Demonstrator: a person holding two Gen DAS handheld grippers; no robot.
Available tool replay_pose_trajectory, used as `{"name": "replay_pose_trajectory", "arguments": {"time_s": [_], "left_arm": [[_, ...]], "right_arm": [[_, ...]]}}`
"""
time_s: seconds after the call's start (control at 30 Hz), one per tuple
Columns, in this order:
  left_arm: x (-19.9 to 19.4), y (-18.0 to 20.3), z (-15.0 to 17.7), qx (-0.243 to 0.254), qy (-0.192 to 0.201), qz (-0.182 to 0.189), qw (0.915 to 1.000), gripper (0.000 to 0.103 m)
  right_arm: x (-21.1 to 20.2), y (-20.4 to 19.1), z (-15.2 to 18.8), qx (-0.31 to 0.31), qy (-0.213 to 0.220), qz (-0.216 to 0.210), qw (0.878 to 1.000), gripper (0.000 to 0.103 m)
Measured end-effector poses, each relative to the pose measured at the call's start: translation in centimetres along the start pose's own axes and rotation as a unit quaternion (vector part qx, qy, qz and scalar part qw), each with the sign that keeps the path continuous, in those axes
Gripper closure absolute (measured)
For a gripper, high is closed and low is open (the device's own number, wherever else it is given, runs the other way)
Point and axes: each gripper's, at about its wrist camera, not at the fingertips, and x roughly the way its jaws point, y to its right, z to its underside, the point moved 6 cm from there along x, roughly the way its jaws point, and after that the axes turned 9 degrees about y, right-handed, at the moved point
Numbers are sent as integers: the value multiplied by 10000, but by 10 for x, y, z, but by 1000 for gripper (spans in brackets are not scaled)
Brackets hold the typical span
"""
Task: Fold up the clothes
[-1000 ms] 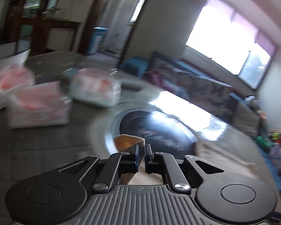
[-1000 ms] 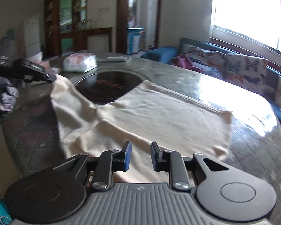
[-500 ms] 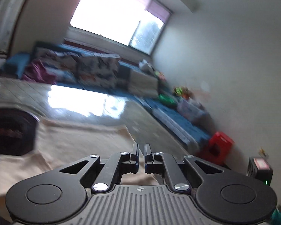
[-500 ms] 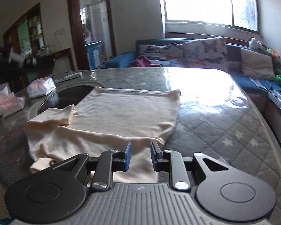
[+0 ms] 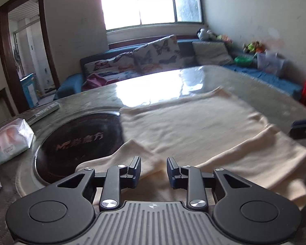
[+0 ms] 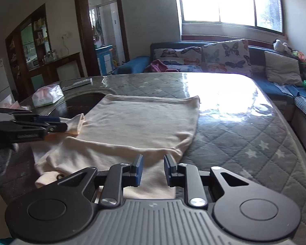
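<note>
a cream shirt (image 6: 140,126) lies spread flat on the quilted table (image 6: 244,134), its near edge bunched in folds. the left gripper (image 5: 153,168) hovers over the near left sleeve, jaws apart and holding nothing. the right gripper (image 6: 152,167) sits over the near hem, jaws likewise apart and empty. a tissue pack (image 5: 12,140) rests far left.

left gripper (image 5: 153,169): black linkage arms, silver screws, blue-padded fingers (image 5: 135,168), ribbed grey housing | right gripper (image 6: 152,168): identical build
</note>
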Motion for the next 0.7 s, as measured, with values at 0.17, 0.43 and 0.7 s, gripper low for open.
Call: {"name": "replay_pose_trajectory", "arguments": {"time_s": [0.17, 0.43, 0.7], "left_arm": [[10, 1, 9, 361, -2, -10, 9993, 73], [-3, -7, -17, -528, 170, 486, 9973, 98], [-49, 42, -72, -1485, 778, 1982, 9657, 97]], "right_arm": [[3, -11, -1, -62, -24, -83, 9999, 82], [1, -7, -1, 1, -6, -16, 10000, 82], [-3, 9, -4, 228, 98, 140, 9996, 82]]}}
